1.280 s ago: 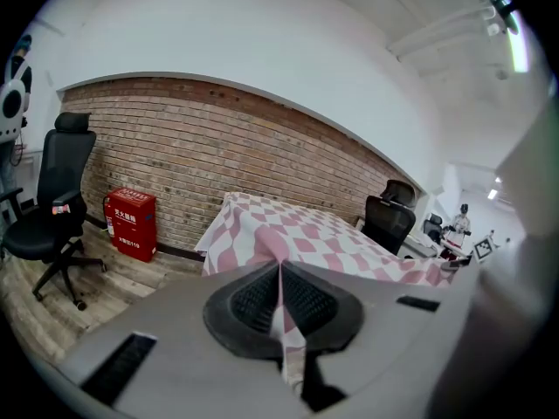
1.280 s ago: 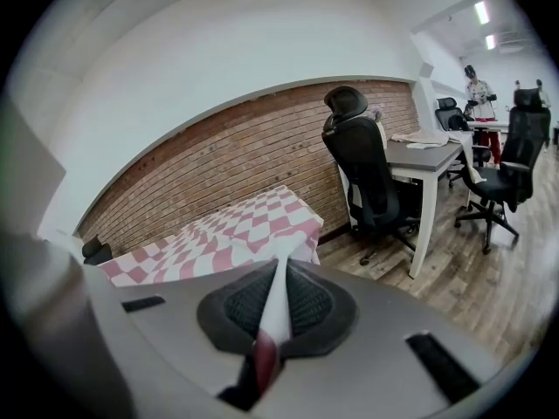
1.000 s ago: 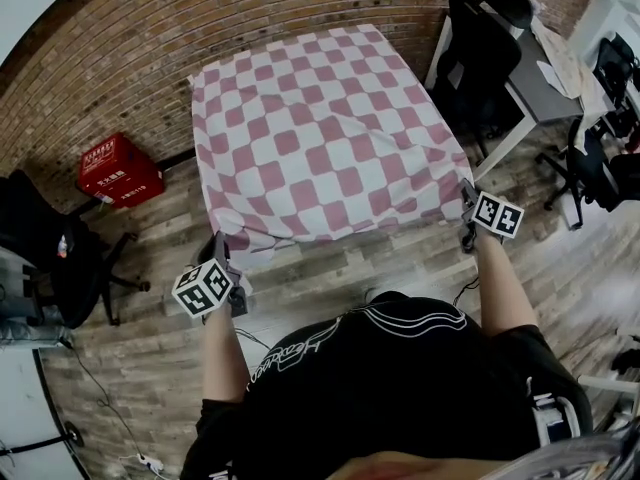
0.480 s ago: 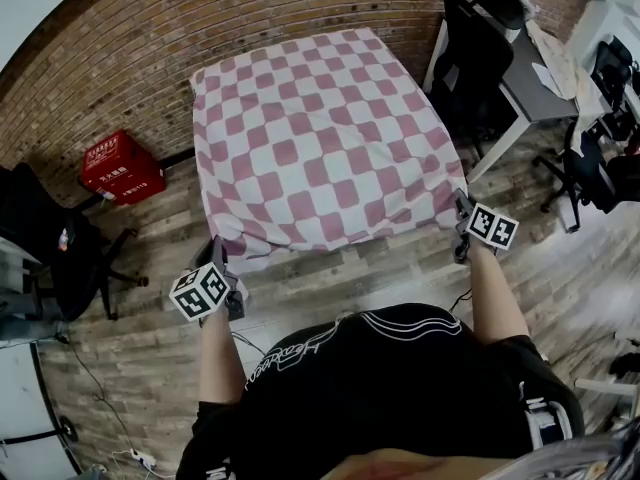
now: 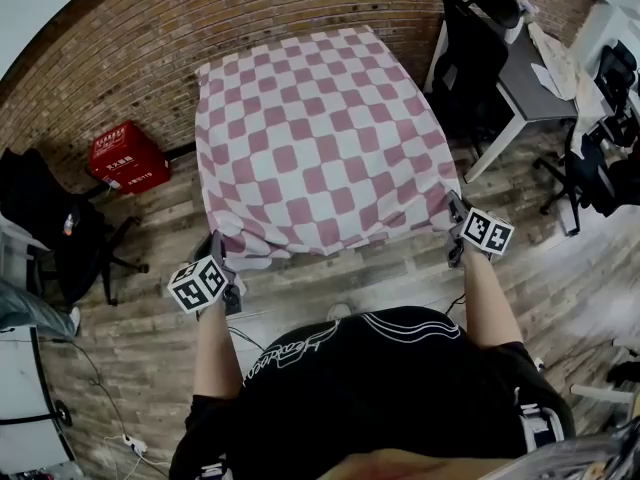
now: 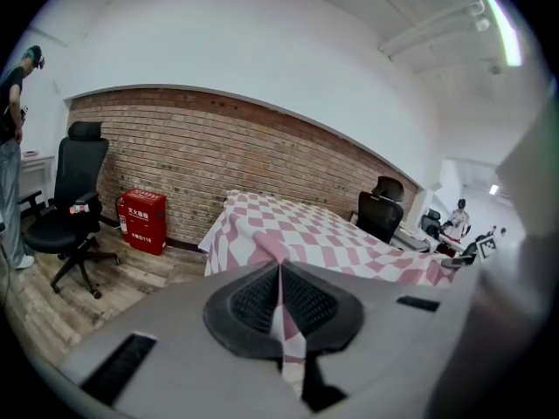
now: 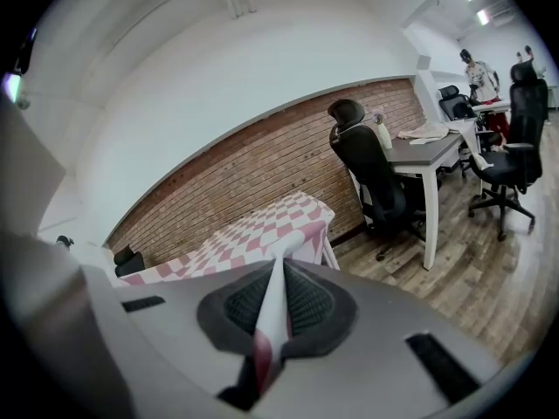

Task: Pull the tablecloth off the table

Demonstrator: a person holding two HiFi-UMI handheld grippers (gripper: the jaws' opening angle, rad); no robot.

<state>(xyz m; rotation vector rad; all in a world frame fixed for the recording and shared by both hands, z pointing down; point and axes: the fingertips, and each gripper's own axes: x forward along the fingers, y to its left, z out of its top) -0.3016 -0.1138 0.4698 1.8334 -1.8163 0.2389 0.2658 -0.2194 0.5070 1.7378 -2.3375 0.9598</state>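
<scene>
Tablecloth (image 5: pixel 320 138): pink and white check, spread over the table beside the brick wall (image 5: pixel 250 8), with its near edge drawn out past the table toward the person. Each near corner is held. The left gripper (image 5: pixel 220 253) has its jaws closed tight on a fold of the cloth, which the left gripper view shows pinched between the dark ribbed pads (image 6: pixel 253 299). The right gripper (image 5: pixel 455 213) is clamped likewise on the opposite corner, with cloth running out of the closed pads.

Judgement on the step in hand: the pull-off is under way and not finished, as most of the cloth is on the table. To do it well, both clamps should be kept firm and both corners drawn back together at an equal rate, low and roughly level, so the cloth slides square rather than skewing. Uneven tension risks the far corners catching on the table's edge.

Surroundings: wooden floor (image 5: pixel 340 273), a red box (image 5: pixel 128 156) against the wall, a black office chair (image 5: pixel 50 238) at left, a desk (image 5: pixel 540 88) with another chair at right.

Not verifiable: the table top is wholly covered; only one pale leg (image 7: pixel 331 251) shows. The cloth's far overhang is unseen. The person's torso cuts off the floor behind the grippers.
</scene>
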